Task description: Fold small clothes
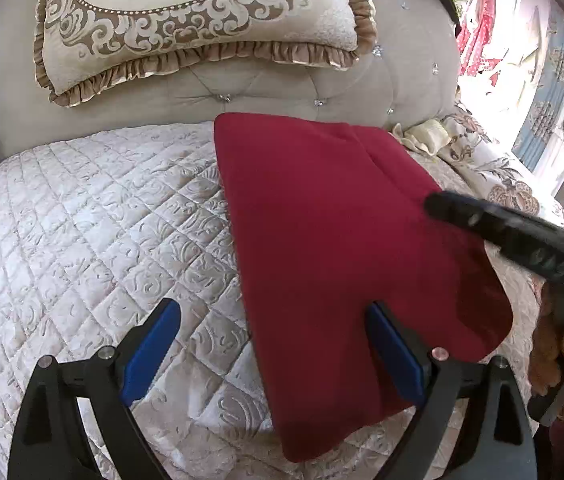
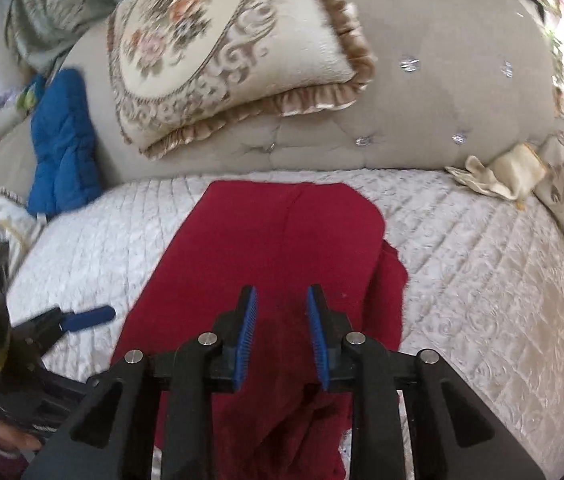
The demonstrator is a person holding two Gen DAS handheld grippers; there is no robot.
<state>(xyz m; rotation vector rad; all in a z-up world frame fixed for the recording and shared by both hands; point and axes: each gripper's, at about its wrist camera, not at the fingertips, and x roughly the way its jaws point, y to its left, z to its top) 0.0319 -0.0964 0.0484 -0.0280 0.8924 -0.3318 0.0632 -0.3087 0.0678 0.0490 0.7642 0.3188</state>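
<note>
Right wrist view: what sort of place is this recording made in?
Probably a bedroom at home: a quilted bedspread, a tufted headboard and a frilled pillow leaning on it. The red garment lies on the bed.

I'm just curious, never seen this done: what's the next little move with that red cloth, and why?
Probably close the right gripper on the red cloth: its jaws stand partly open over the near end, which looks bunched, while the far end lies flat. The left gripper is wide open.
</note>
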